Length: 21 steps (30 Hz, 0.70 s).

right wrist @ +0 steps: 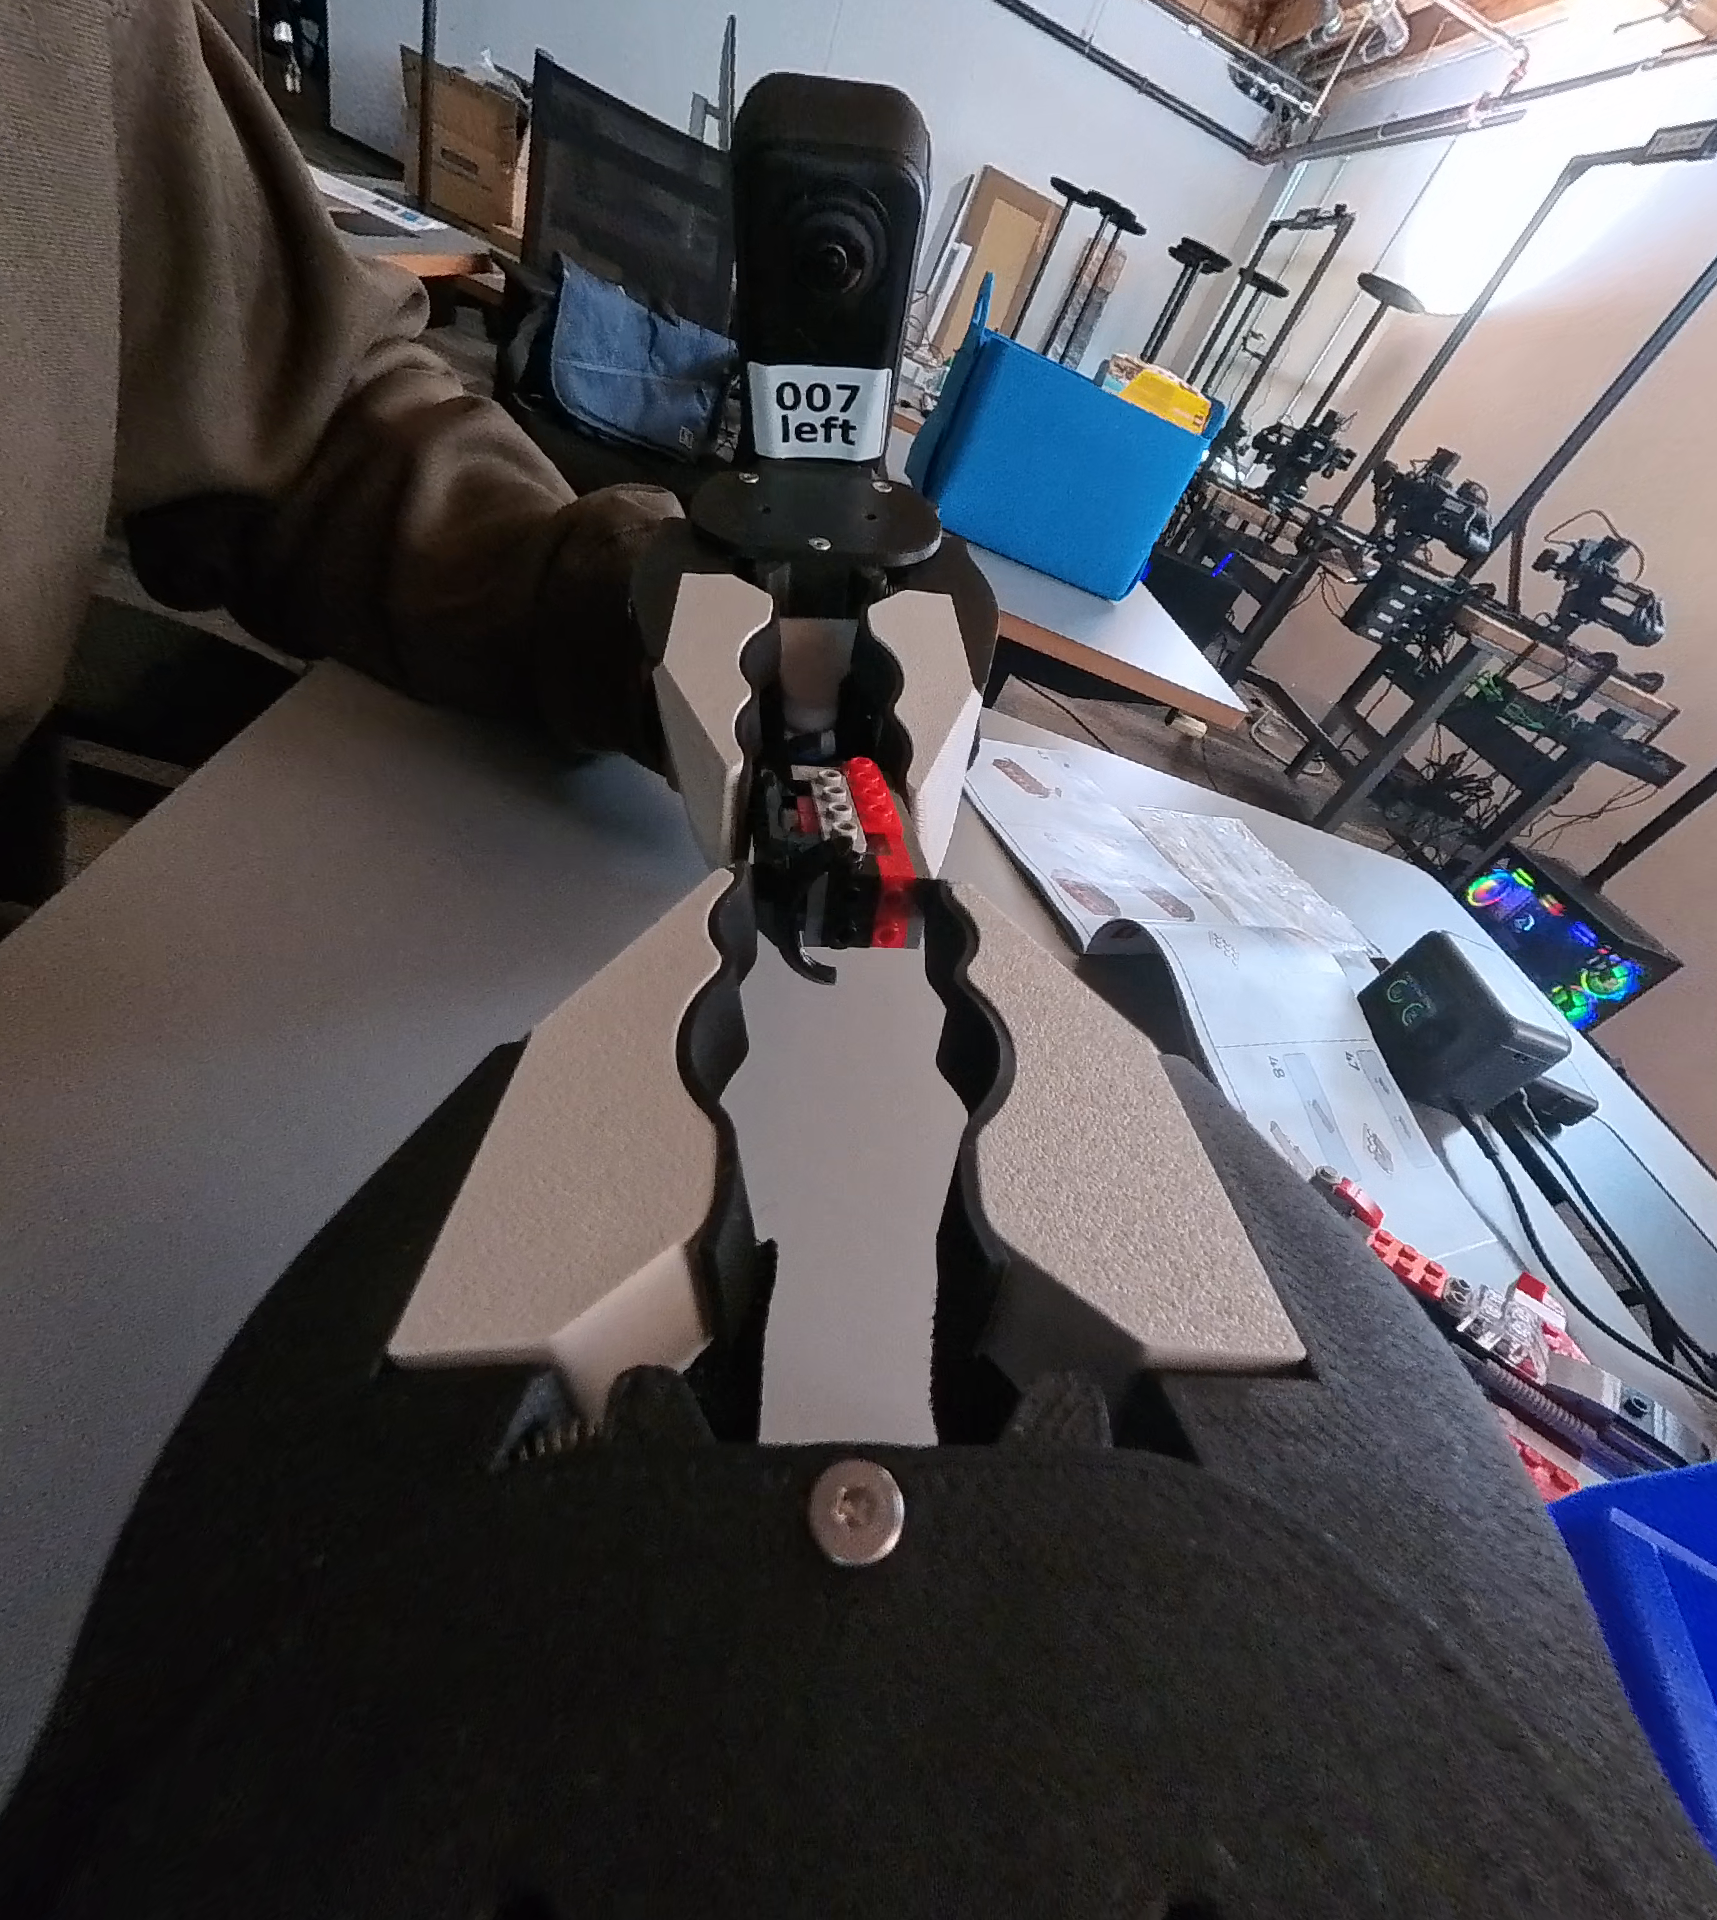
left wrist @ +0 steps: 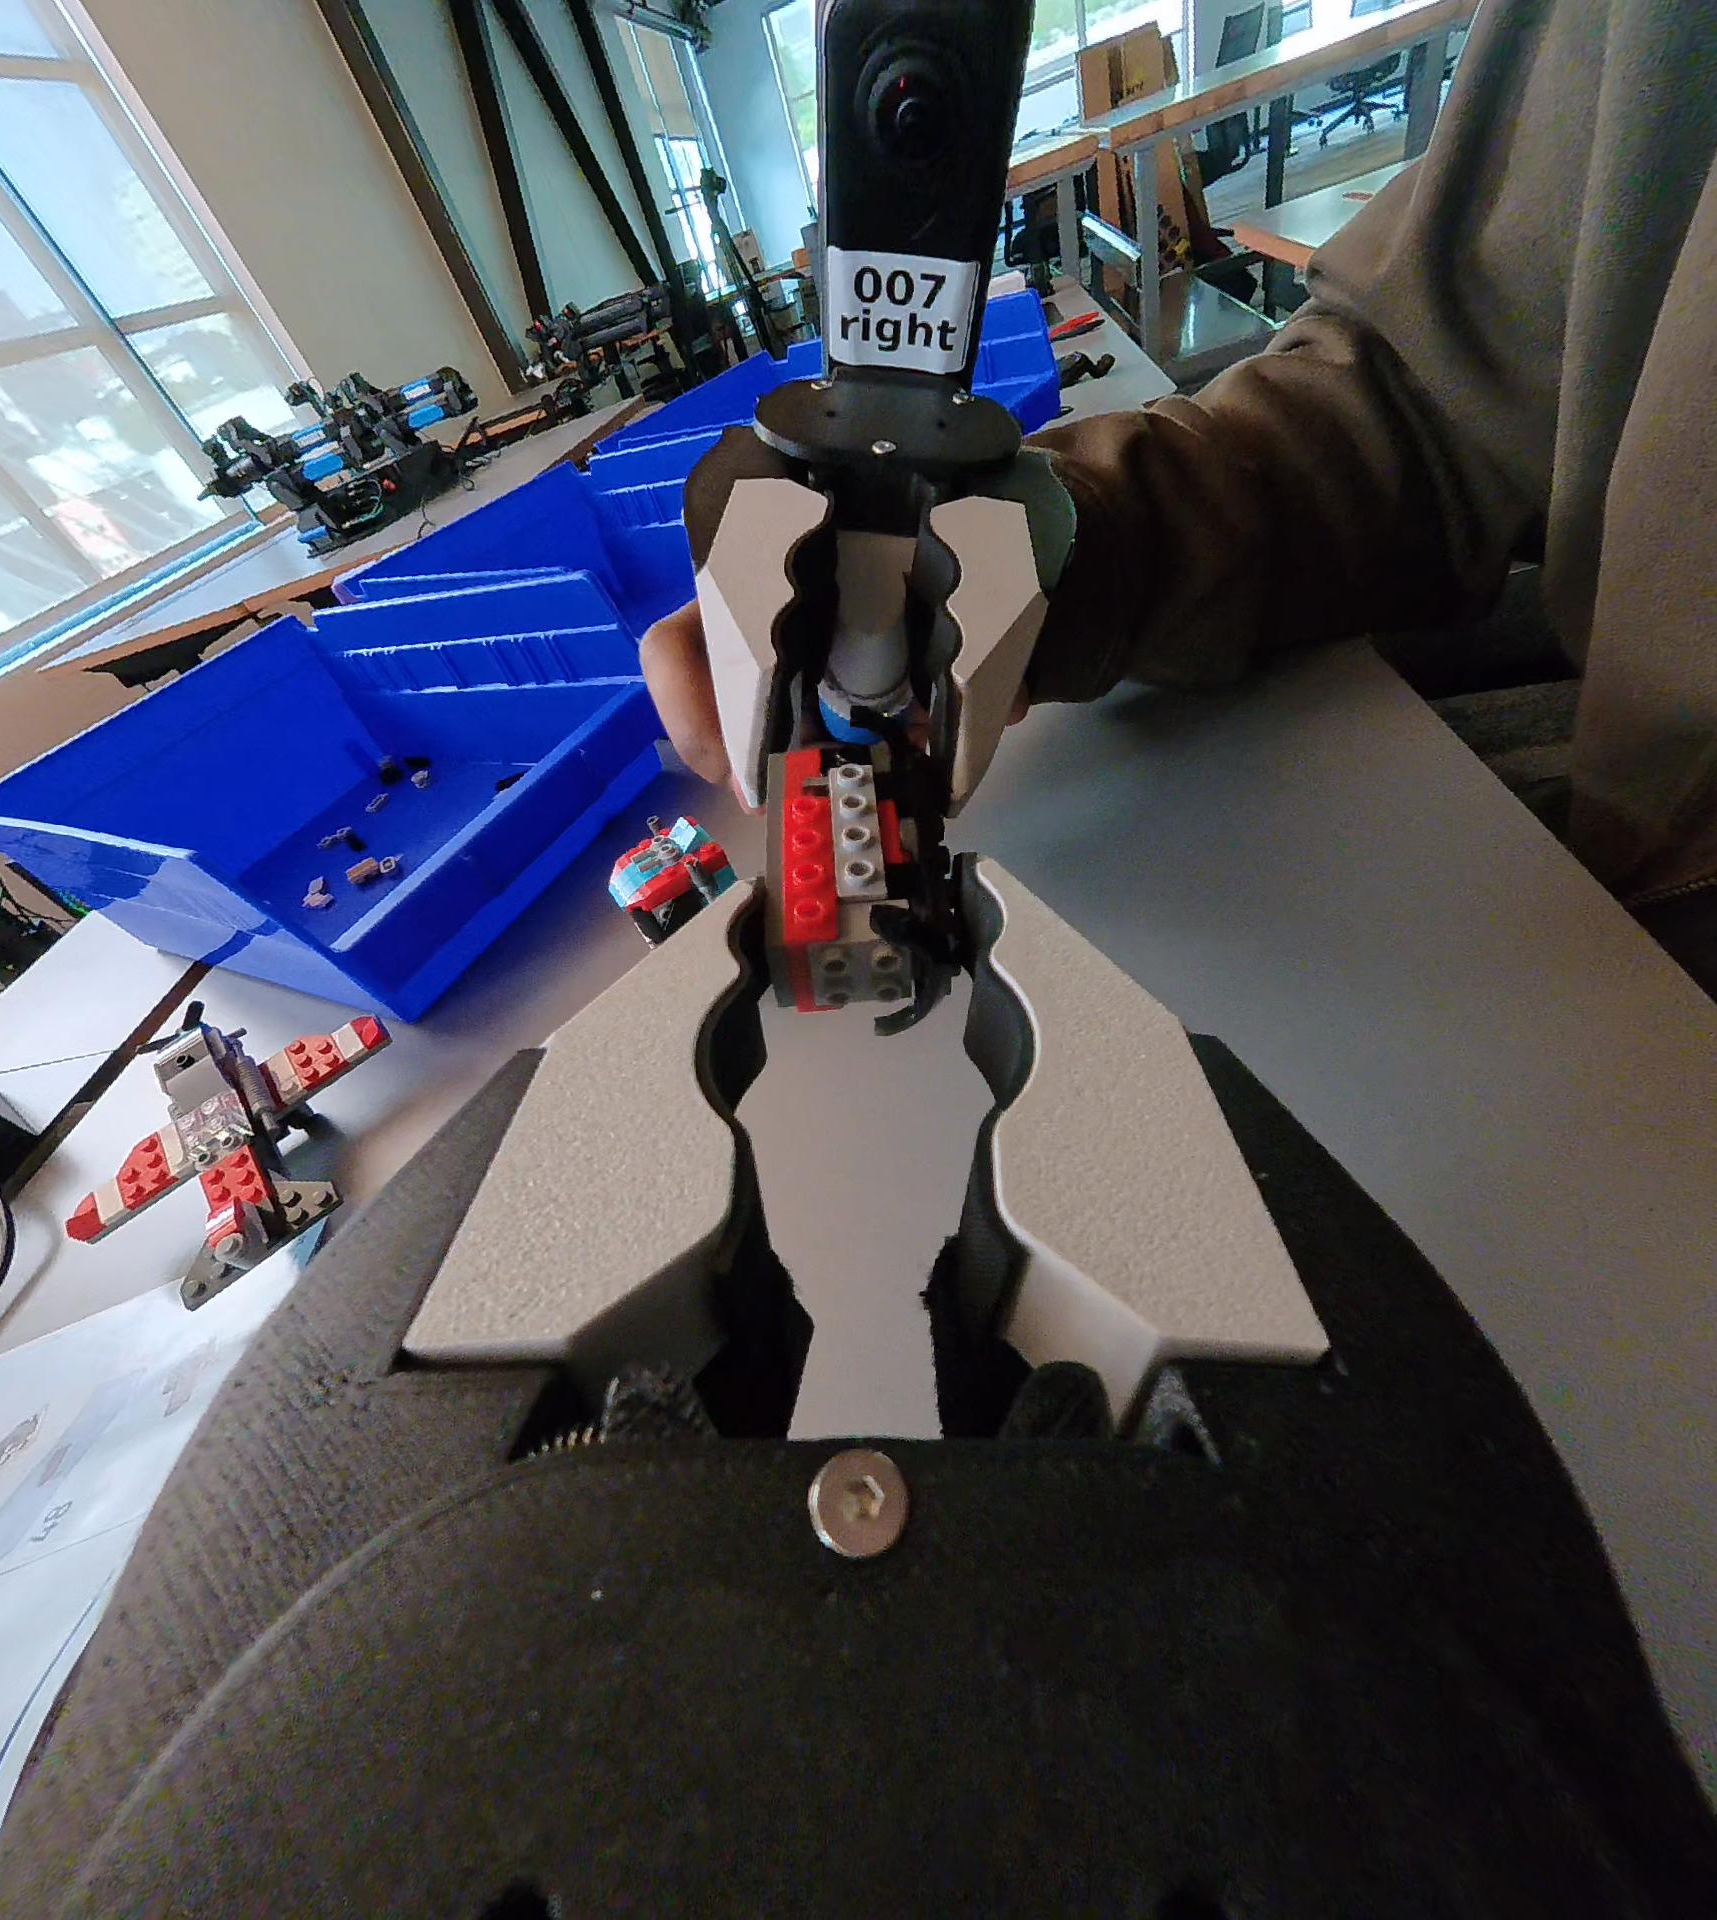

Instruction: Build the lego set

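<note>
Both tools face each other above the desk (left wrist: pixel 1249 935), each clamped on one end of a brick model (left wrist: pixel 838 883): left tool (left wrist: pixel 859 935), right tool (right wrist: pixel 838 925); a steady, shared hold seems to be in hand; the bin (left wrist: pixel 314 790) and plane (left wrist: pixel 220 1153) show only in the left view, the booklet (right wrist: pixel 1197 894) only in the right.

Flat grey tabletop (left wrist: pixel 1353 987) beneath both grippers. Left of the left gripper (left wrist: pixel 859 925): blue plastic bins (left wrist: pixel 210 883), a small red-and-teal brick model (left wrist: pixel 672 878), a red-and-white brick aeroplane (left wrist: pixel 220 1153). Right of the right gripper (right wrist: pixel 838 914): an open paper instruction booklet (right wrist: pixel 1249 987), a black box-shaped device (right wrist: pixel 1467 1023).
</note>
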Motion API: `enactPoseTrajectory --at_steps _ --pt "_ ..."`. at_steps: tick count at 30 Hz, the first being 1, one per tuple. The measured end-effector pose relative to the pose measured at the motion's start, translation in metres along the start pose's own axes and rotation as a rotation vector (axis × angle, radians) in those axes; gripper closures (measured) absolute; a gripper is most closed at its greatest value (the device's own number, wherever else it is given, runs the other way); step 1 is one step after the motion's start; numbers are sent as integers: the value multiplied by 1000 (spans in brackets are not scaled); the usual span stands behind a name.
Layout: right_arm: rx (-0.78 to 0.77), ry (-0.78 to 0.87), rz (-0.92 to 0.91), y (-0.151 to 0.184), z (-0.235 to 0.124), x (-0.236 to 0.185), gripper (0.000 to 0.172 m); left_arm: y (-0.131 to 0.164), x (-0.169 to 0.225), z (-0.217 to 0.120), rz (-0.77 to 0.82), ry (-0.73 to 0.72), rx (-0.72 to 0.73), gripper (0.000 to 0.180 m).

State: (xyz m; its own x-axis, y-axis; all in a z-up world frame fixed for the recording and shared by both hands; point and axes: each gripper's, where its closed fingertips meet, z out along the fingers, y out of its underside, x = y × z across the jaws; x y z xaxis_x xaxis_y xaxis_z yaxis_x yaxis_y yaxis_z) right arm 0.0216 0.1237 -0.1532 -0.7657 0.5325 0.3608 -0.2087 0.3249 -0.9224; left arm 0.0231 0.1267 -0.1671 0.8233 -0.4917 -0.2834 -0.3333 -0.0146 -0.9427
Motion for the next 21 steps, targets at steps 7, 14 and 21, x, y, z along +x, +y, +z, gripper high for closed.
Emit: enactPoseTrajectory --at_steps 7,14,21 --pt "-1 -9 6 1 0 -1 137 0 1 0 -4 9 4 145" --pt "4 30 -47 -2 0 0 136 -2 -1 -1 0 -1 22 145" --pt "17 31 -49 -5 -4 1 134 -5 0 -3 -16 9 41 145"
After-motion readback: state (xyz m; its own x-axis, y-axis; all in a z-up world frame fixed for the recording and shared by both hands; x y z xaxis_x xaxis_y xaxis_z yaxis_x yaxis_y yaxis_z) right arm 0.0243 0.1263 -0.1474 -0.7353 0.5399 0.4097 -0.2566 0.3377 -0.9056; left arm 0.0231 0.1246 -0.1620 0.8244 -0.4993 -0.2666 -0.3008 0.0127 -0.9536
